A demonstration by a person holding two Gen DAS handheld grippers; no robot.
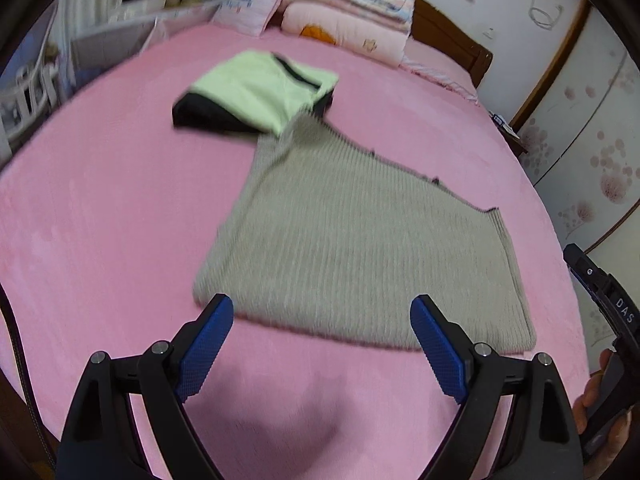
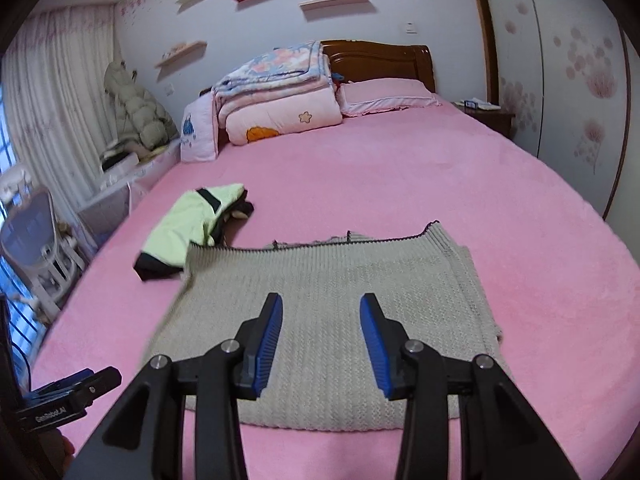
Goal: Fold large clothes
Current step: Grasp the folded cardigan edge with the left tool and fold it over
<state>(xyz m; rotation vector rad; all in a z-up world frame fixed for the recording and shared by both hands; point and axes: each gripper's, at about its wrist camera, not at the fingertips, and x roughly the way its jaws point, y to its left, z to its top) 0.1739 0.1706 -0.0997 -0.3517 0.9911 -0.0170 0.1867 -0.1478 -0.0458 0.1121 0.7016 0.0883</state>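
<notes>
A grey ribbed knit garment (image 1: 352, 248) lies folded flat on the pink bed (image 1: 100, 220); it also shows in the right wrist view (image 2: 332, 300). My left gripper (image 1: 322, 310) is open and empty, held just above the garment's near edge. My right gripper (image 2: 321, 306) is open and empty, hovering over the garment's near half. A folded light-green and black garment (image 1: 260, 92) lies beyond the grey one, touching its far corner, and it shows in the right wrist view (image 2: 192, 224) too.
Folded quilts (image 2: 276, 92) and a pink pillow (image 2: 384, 94) are stacked at the wooden headboard (image 2: 380, 58). A white desk (image 2: 132, 176) and chair (image 2: 32, 236) stand left of the bed. A wardrobe (image 2: 572, 80) and nightstand (image 2: 484, 114) stand on the right.
</notes>
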